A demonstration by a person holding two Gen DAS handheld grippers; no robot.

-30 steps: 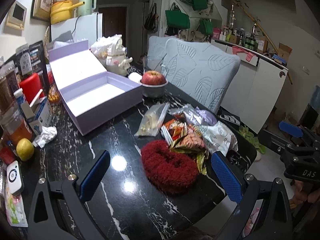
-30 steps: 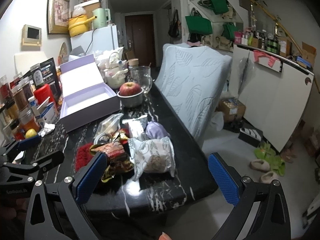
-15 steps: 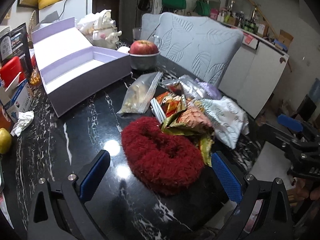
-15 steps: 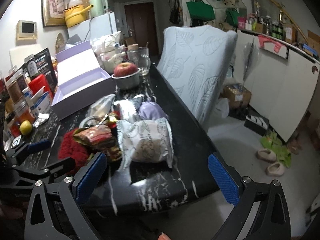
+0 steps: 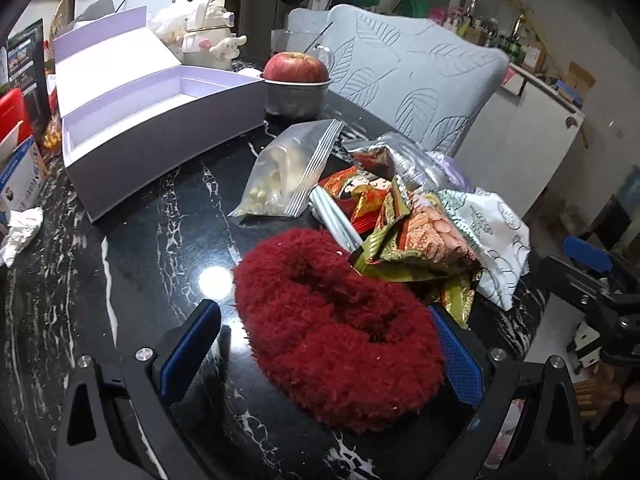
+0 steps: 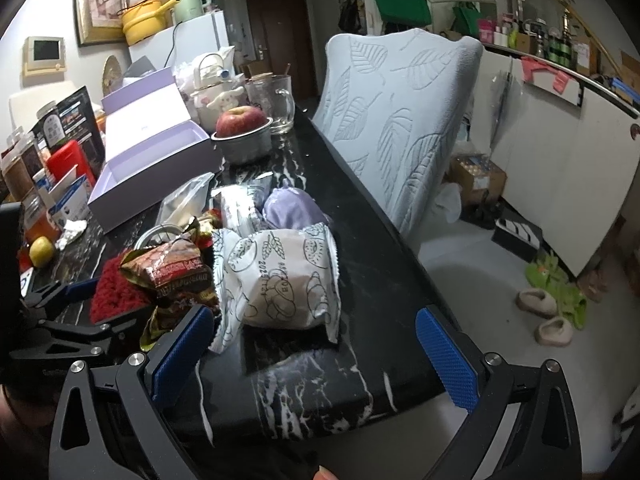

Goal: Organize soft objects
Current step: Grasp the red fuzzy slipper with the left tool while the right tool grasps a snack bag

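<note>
A fluffy dark red ring (image 5: 340, 332) lies on the black marble table (image 5: 152, 248). My left gripper (image 5: 320, 356) is open, its blue pads on either side of the ring's near part. The ring also shows at the left in the right wrist view (image 6: 120, 284). Beside it lies a pile of snack packets (image 5: 404, 228), a white patterned bread bag (image 6: 280, 276), a clear zip bag (image 5: 288, 172) and a purple soft thing (image 6: 292, 208). My right gripper (image 6: 316, 348) is open and empty, just in front of the bread bag.
An open lilac box (image 5: 152, 120) stands at the back left. An apple in a metal bowl (image 5: 296, 80), a glass mug (image 6: 276, 100) and a teapot (image 5: 208, 36) stand behind. Jars and cartons (image 6: 44, 168) line the left edge. A padded chair back (image 6: 400, 120) stands by the table's right edge.
My left gripper has moved forward and down until its pads flank the red ring. My right gripper has moved closer to the bread bag.
</note>
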